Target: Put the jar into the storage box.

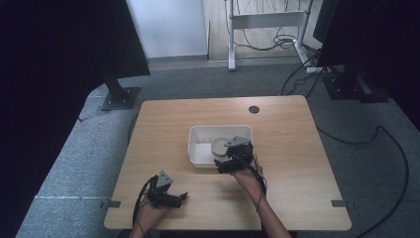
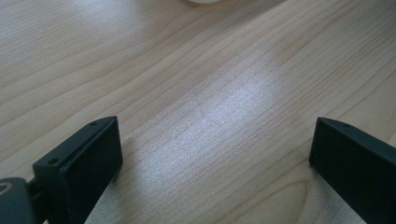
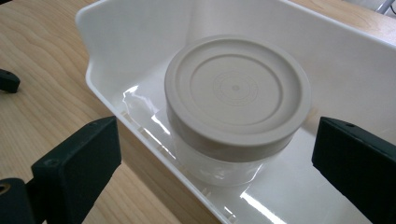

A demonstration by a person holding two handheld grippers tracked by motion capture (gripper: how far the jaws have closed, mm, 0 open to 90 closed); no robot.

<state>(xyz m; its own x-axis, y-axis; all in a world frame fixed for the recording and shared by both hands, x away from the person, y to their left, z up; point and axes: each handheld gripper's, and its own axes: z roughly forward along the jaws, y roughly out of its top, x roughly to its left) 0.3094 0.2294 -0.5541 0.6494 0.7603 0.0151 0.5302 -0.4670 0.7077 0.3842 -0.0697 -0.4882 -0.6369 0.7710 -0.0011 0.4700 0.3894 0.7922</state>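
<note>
My right gripper (image 3: 215, 163) has its jaws spread wide, nothing pinched between them, and the jar (image 3: 236, 107) sits right in that gap but a bit farther on, not touched by either jaw. The jar is short and round, with a clear or frosted body and a flat beige screw-type lid (image 3: 237, 88) that has faint concentric rings moulded into the top. The lid overhangs the body slightly and looks fully seated. It's standing upright inside a white plastic tub (image 3: 116, 56), close to the near wall, and I can see glare off the tub's glossy floor around its base. From the high view the right gripper (image 1: 229, 161) hovers at the tub's (image 1: 198, 148) near right edge, with the jar (image 1: 219, 147) just ahead of it, in the right half of the tub.

My left gripper (image 2: 212, 158) is also wide open, jaws well apart with only bare wood grain between them. In the high view it (image 1: 171, 197) sits low over the near left part of the wooden table (image 1: 297, 148), well apart from the tub. The tub itself is about mid-table.
</note>
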